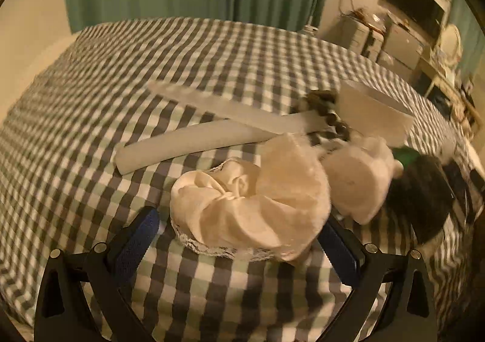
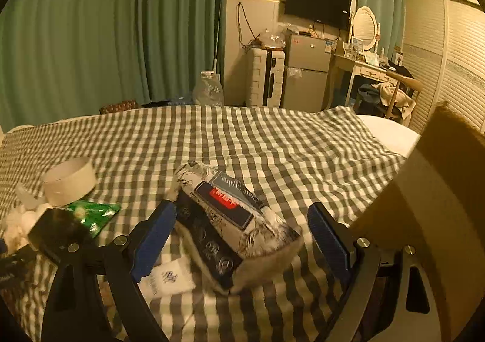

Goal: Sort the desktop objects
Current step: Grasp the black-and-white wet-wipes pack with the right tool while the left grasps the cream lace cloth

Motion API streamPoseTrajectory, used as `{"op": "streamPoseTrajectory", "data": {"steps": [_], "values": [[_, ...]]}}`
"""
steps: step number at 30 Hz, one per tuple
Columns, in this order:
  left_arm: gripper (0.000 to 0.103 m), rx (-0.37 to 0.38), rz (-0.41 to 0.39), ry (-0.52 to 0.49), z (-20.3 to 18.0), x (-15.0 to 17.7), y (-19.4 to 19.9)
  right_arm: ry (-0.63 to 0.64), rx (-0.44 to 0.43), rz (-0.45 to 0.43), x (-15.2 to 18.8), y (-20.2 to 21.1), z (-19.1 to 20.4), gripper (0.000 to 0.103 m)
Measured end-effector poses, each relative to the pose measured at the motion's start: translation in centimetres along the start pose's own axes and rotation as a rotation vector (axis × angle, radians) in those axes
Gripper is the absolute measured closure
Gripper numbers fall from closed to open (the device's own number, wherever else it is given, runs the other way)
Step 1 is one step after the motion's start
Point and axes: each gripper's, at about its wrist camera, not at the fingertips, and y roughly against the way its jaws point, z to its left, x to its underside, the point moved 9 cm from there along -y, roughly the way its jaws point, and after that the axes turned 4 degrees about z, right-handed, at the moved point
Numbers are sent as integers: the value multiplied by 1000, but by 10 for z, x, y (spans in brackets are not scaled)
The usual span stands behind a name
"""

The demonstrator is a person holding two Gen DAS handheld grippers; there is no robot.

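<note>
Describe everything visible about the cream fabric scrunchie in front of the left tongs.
The cream scrunchie is a big ring of gathered, satiny cloth, folds bunched toward a puckered centre, with a white lace trim showing along its lower edge. It lies flat on the checked cloth, between the open blue pads of the left tongs, neither pad clearly pressing it. A paler fluffy item sits against its right side. A white rolled tube lies just beyond it, apart. The picture is motion-blurred.

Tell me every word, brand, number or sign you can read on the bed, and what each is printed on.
Nothing reads clearly.
Patterned pouch: cursive script on a blue panel and a red label, both upside down and blurred.
White tag: small dark print, too blurred.
Green packet: no legible wording.
Left view: no text at all.
</note>
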Motion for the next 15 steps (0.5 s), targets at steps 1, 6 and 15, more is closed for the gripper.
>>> {"op": "streamPoseTrajectory", "data": {"steps": [1,6,15], "values": [[0,2,-10,2,0,-1,1,4,-3,13,1,-7,0,14],[14,16,-37,-34,-7,1,6,1,1,87,13,-26,-1,14],[83,38,-101,-35,-1,-10,18,-12,-38,151,33,-24,0,57]]}}
